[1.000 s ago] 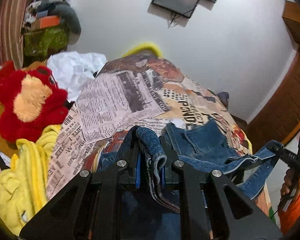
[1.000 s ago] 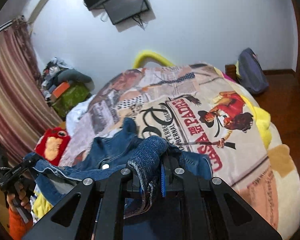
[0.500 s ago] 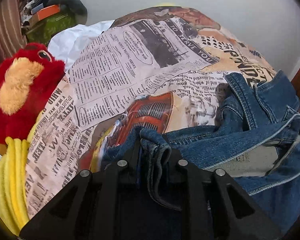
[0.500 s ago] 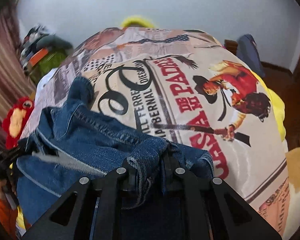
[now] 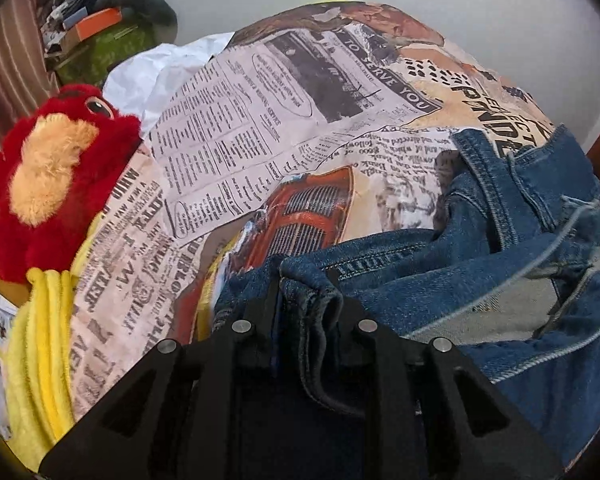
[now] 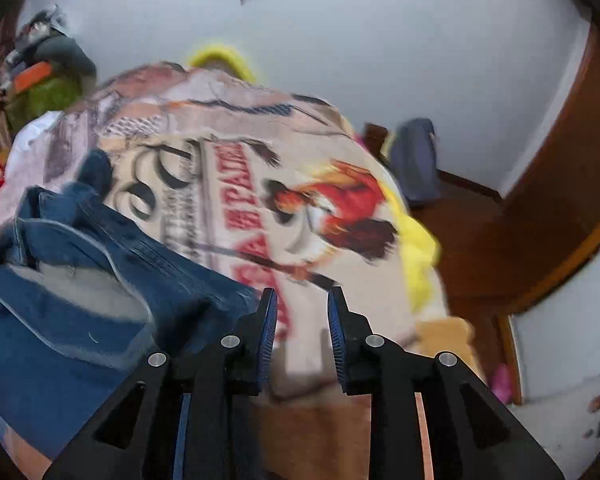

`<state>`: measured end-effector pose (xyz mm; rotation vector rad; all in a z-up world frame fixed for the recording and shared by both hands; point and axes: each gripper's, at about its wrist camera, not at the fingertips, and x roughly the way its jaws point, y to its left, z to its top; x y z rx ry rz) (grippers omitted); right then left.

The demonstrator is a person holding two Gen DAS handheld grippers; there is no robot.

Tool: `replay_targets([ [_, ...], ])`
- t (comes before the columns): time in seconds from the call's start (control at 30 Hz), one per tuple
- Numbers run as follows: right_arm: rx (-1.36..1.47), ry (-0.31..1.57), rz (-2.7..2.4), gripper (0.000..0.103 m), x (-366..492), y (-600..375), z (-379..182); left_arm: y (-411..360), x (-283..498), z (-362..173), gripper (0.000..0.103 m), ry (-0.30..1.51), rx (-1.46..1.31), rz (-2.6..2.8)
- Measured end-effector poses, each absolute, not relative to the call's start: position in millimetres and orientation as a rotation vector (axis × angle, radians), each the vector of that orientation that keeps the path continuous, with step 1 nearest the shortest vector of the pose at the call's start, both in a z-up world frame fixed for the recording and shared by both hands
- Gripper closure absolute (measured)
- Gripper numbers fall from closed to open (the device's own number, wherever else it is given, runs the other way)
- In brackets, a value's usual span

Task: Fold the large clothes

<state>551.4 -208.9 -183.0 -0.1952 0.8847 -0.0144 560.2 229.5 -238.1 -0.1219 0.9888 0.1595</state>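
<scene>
A blue denim jacket [image 5: 480, 264] lies crumpled on a bed with a printed newspaper-style cover [image 5: 260, 140]. My left gripper [image 5: 308, 280] is low over the cover, and a thick fold of the jacket's edge fills the gap between its fingers. In the right wrist view the jacket [image 6: 80, 320] lies to the left, its pale lining showing. My right gripper [image 6: 302, 300] is just off the jacket's right edge. Its jaws are opening, with nothing between them but the cover [image 6: 220, 184] beyond.
A red plush toy [image 5: 48, 172], a yellow cloth [image 5: 40, 360] and a white cloth [image 5: 148, 76] crowd the bed's left side. A green heap of things [image 5: 100, 52] stands behind them. To the right are a blue-grey bag [image 6: 412, 160] and wooden panelling [image 6: 540, 200].
Both grippers sank toward the bed and the jacket, hung between them before, now rests on the cover. The right gripper let go of the denim fold and stands apart from it.
</scene>
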Motion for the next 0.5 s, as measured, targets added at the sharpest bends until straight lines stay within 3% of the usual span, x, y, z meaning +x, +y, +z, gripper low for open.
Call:
replay_targets([
  [0.07,-0.122,0.933,0.053,0.082,543.5,-224.2,-179.3,227.3,553.5,-223.9,0.076,0.966,-0.106,0.171],
  [0.13,-0.065,0.945,0.114,0.082,531.8,-232.4,-173.8,226.6,547.5,-207.9,0.064,0.938,-0.085,0.188],
  [0.2,-0.042,0.947,0.151,0.082,518.1,-231.6,-168.5,228.5,538.5,-188.9,0.039,0.899,-0.076,0.196],
  [0.3,-0.014,0.949,0.199,0.082,505.8,-222.5,-163.6,231.8,520.6,-160.7,0.023,0.836,-0.071,0.204],
  [0.37,0.002,0.948,0.241,0.082,497.3,-209.0,-161.6,230.1,509.3,-146.8,0.015,0.826,-0.037,0.196],
  [0.5,0.018,0.962,0.310,0.082,488.6,-183.0,-164.5,218.9,491.2,-142.7,0.008,0.855,0.032,0.139],
])
